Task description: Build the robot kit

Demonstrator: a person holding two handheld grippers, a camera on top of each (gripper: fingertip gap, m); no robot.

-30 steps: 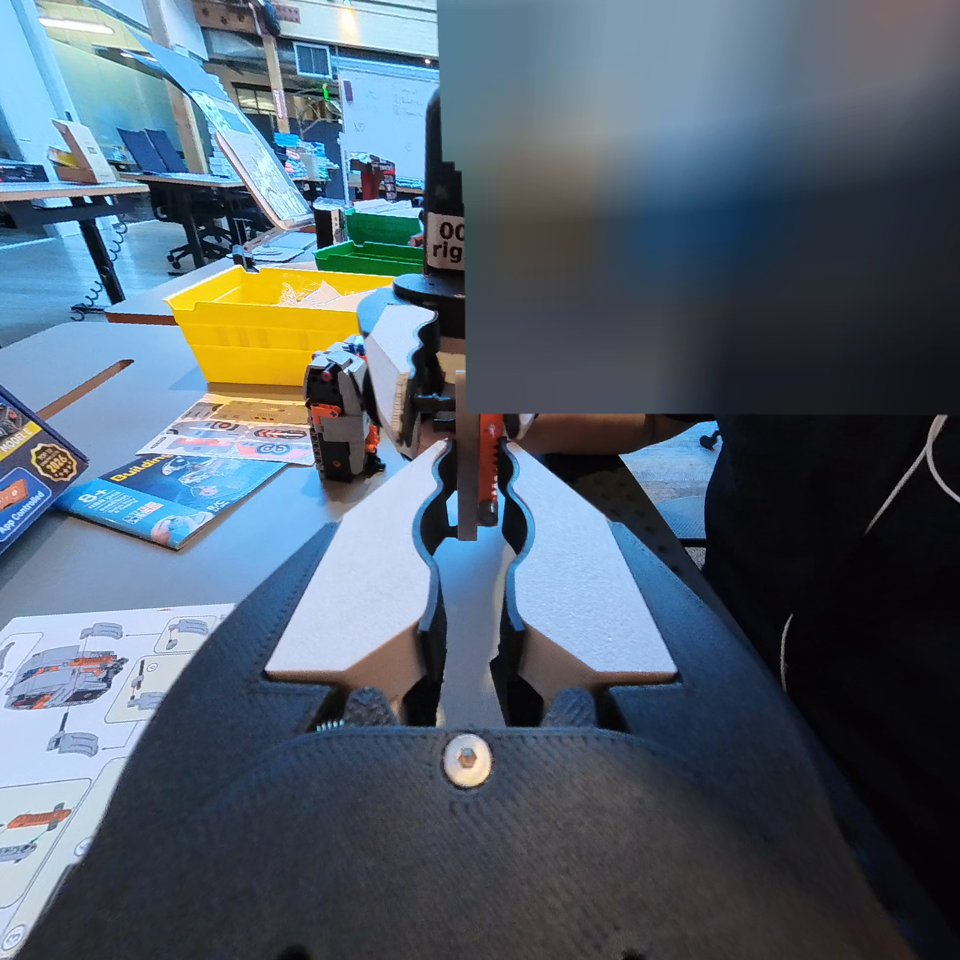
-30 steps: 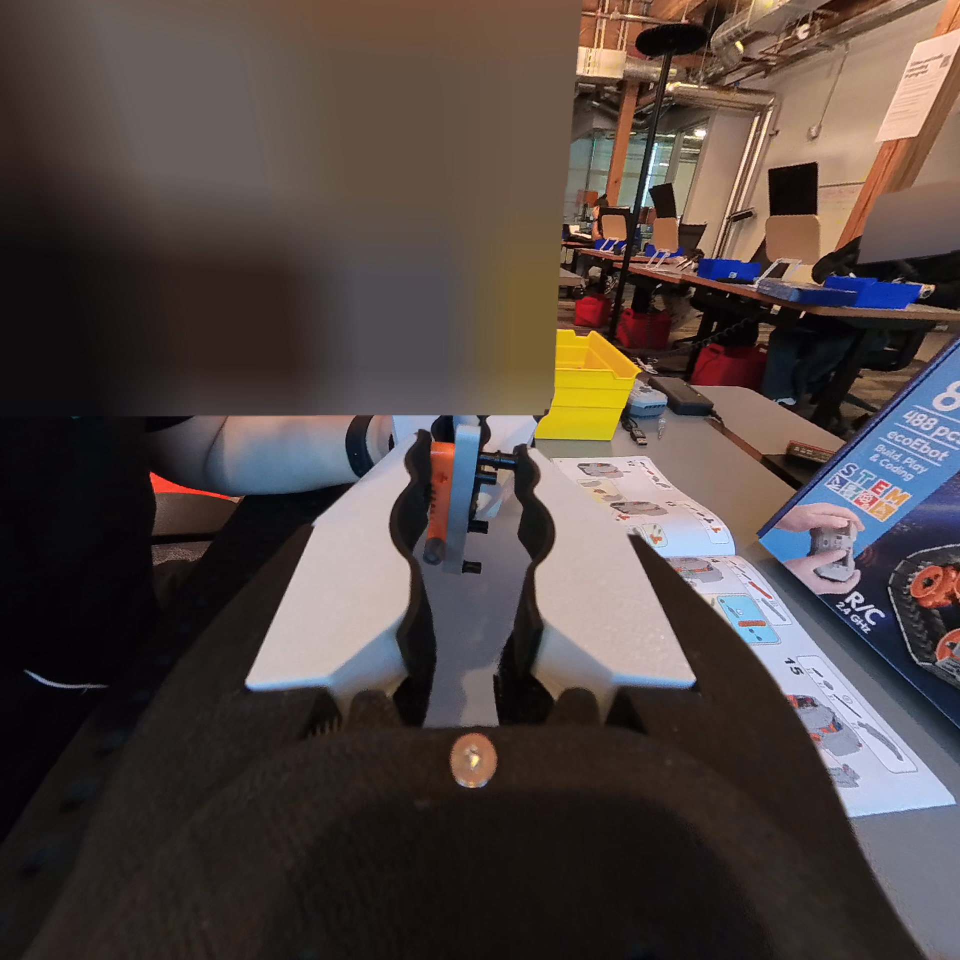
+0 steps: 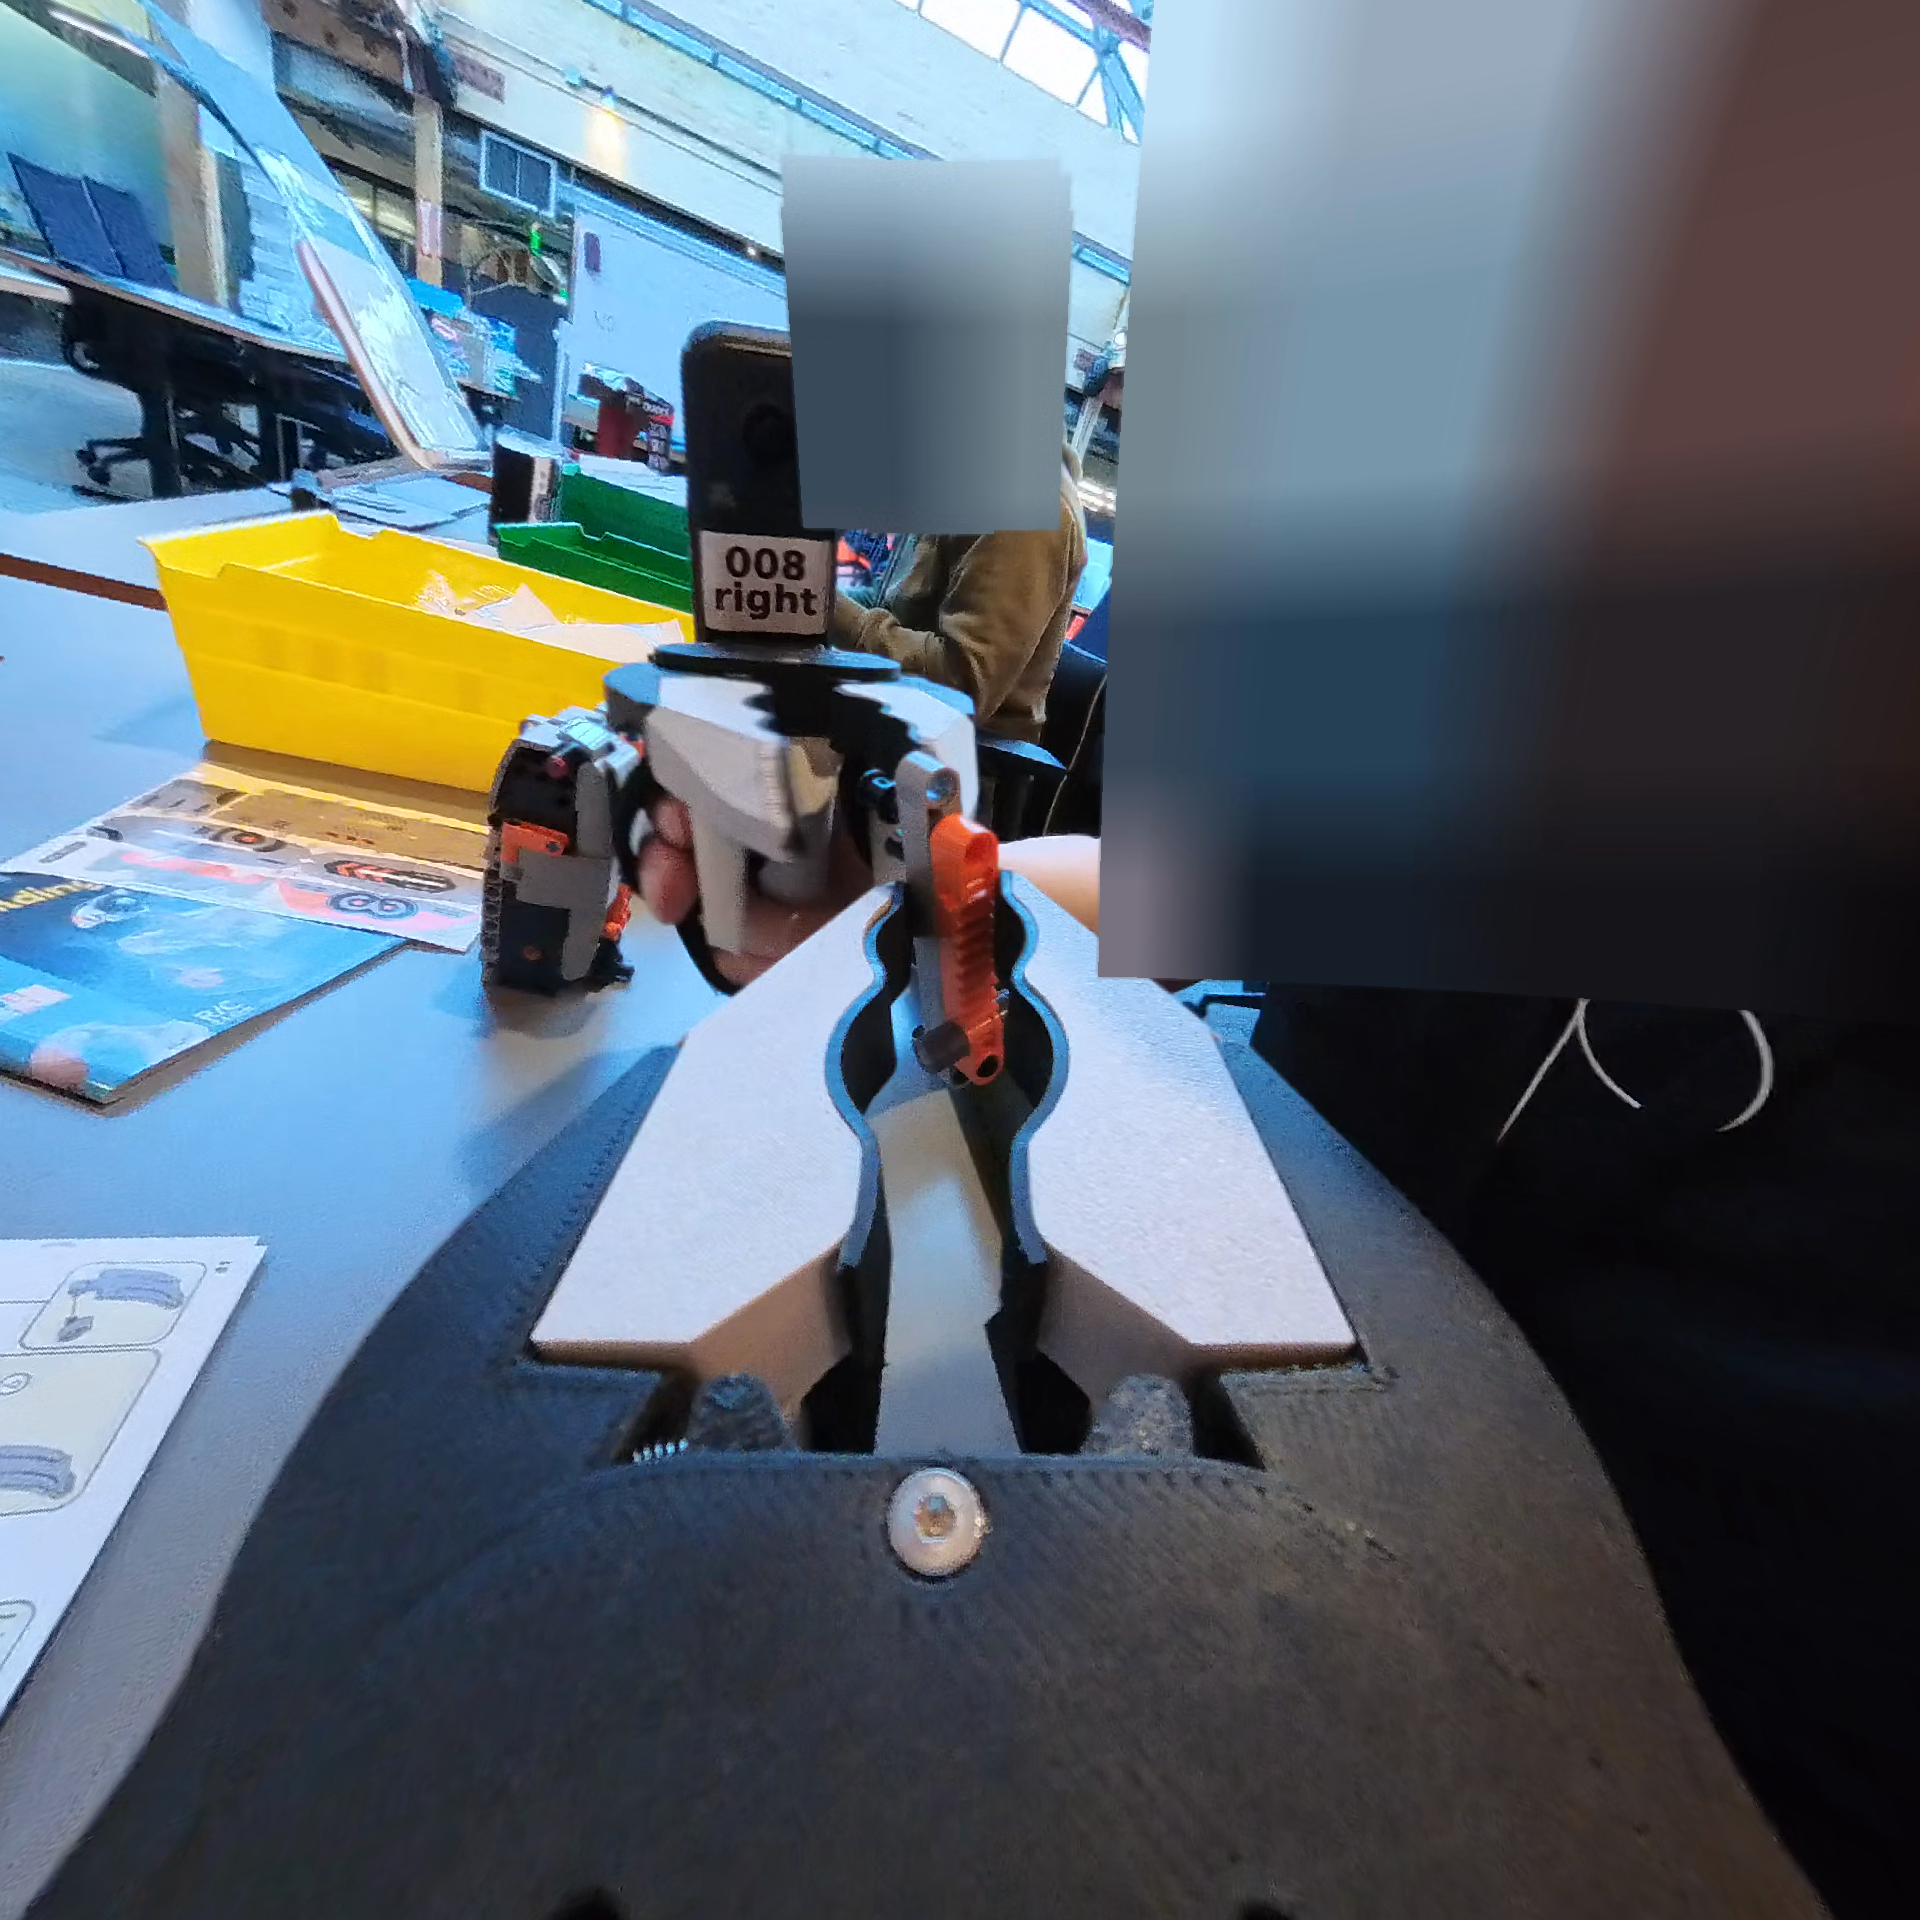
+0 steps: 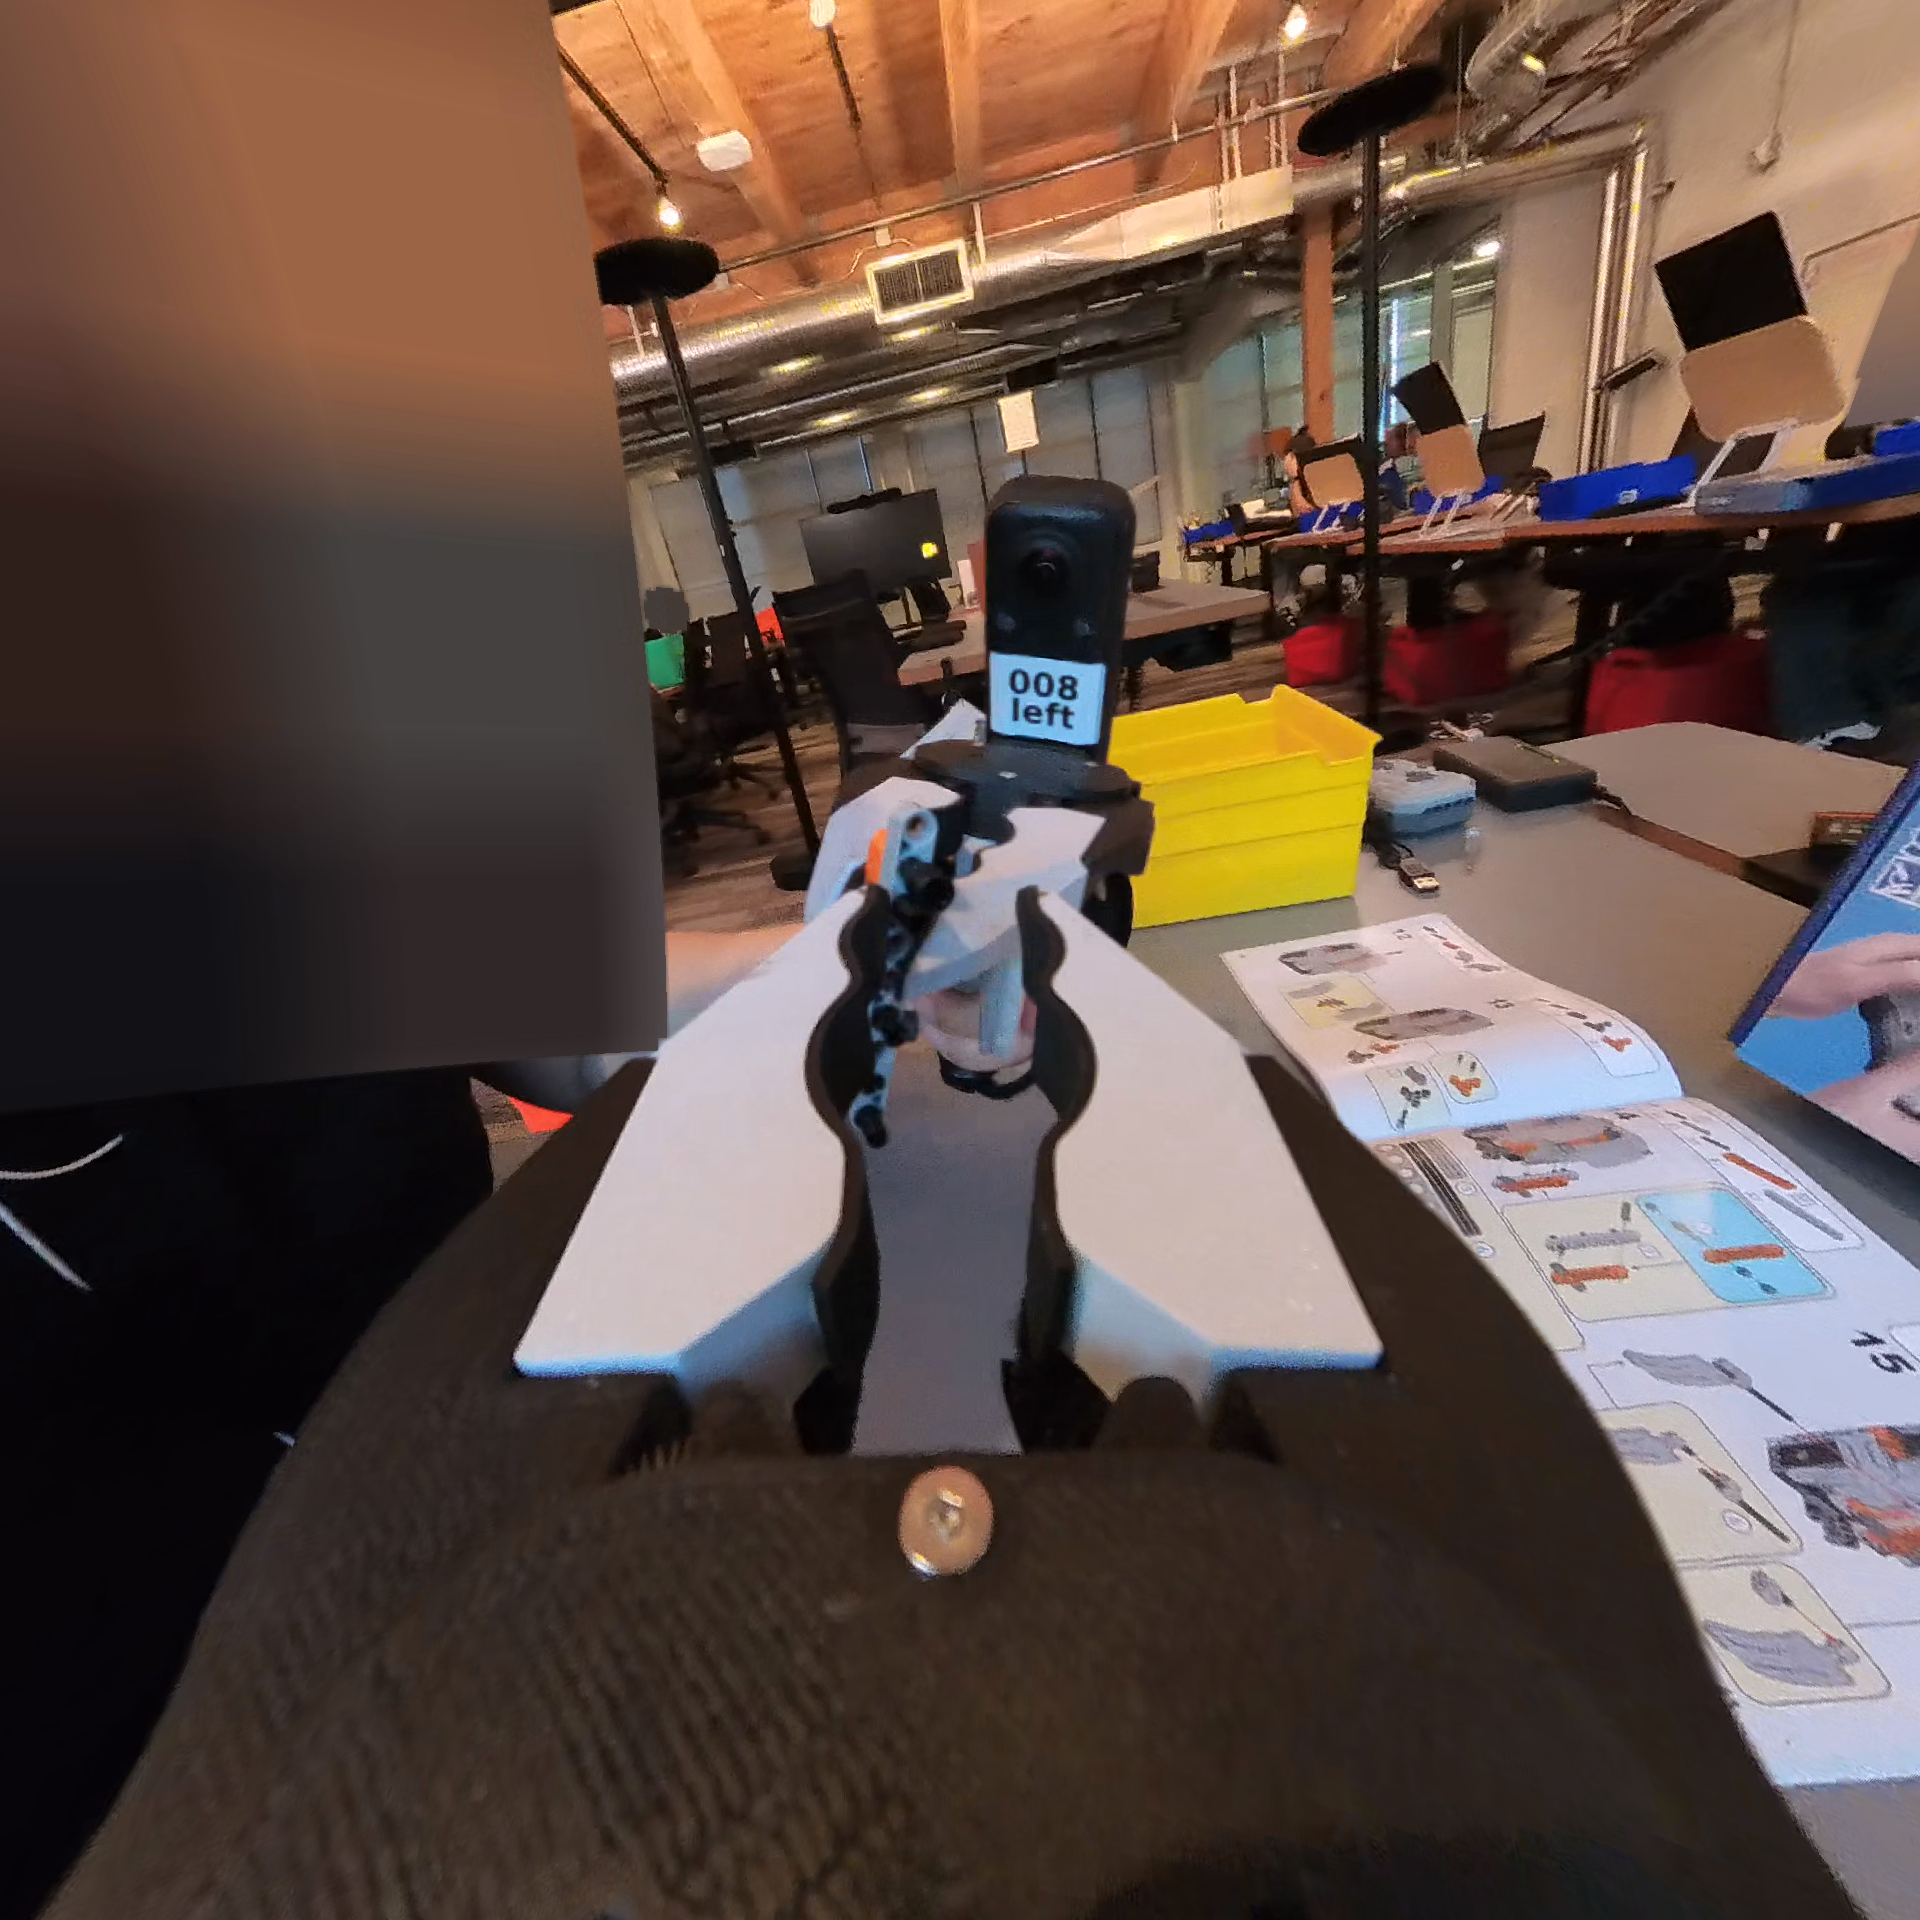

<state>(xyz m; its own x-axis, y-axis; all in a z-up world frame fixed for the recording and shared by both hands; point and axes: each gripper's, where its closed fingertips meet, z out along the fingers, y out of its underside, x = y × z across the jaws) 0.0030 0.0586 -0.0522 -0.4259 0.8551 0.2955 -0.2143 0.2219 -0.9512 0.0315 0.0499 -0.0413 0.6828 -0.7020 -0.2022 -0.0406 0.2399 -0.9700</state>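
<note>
Left gripper (image 3: 948,906) is closed narrowly on a slim grey-and-orange plastic beam assembly (image 3: 964,920), held upright above the grey table (image 3: 312,1143). Right gripper (image 4: 943,906) stands slightly parted around the same piece, which rests against one finger. A white printed label sits on the black camera (image 4: 1055,582). An open printed instruction booklet (image 4: 1558,1143) lies alongside.

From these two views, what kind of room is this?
Probably a shared open-plan workshop or lab: long desks with office chairs, exposed timber ceiling with ducting, and a grey table with a yellow parts bin and an assembly booklet.
</note>
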